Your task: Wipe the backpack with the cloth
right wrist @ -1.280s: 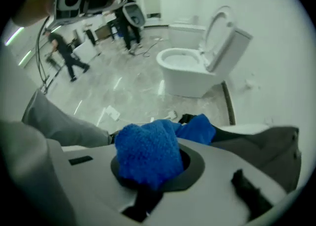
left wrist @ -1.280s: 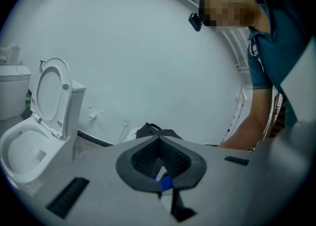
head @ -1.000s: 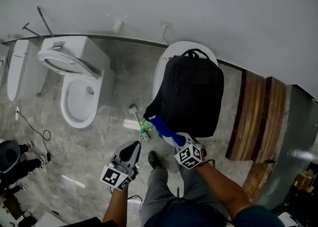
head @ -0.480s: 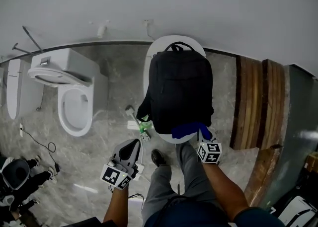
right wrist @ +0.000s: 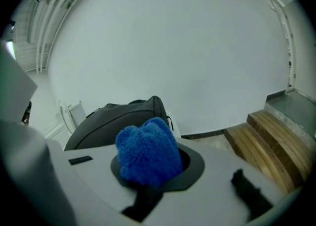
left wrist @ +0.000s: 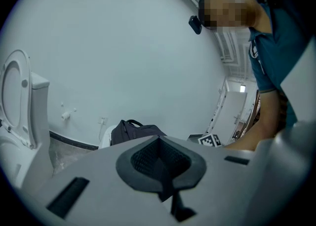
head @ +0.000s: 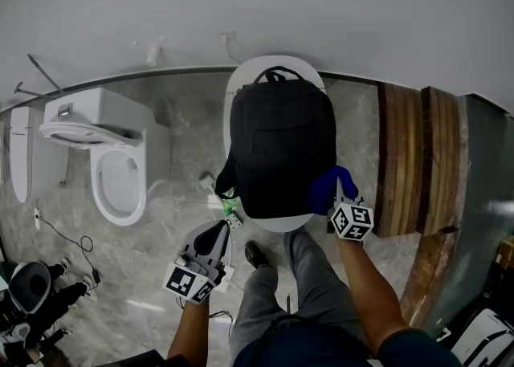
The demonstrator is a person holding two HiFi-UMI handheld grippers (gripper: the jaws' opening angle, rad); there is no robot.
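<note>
Two claws here. Left claw, at 7 o'clock from the backpack, is pressed together with nothing in it and isn't touching the backpack. Right claw is pinching the bunched blue cloth right at the backpack's 4 o'clock corner. Backpack lies flat on a white seat, handle at 12. Open toilet at 9 o'clock, wooden steps at 3.

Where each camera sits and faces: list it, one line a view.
Head view: on the head, steeply down onto backpack; arms, legs, left gripper, right gripper.
Left gripper view: on left gripper, toward wall; its shut jaws, person's torso.
Right gripper view: on right gripper, toward wall; jaws clamping blue cloth.
Shared: all three show the backpack.
</note>
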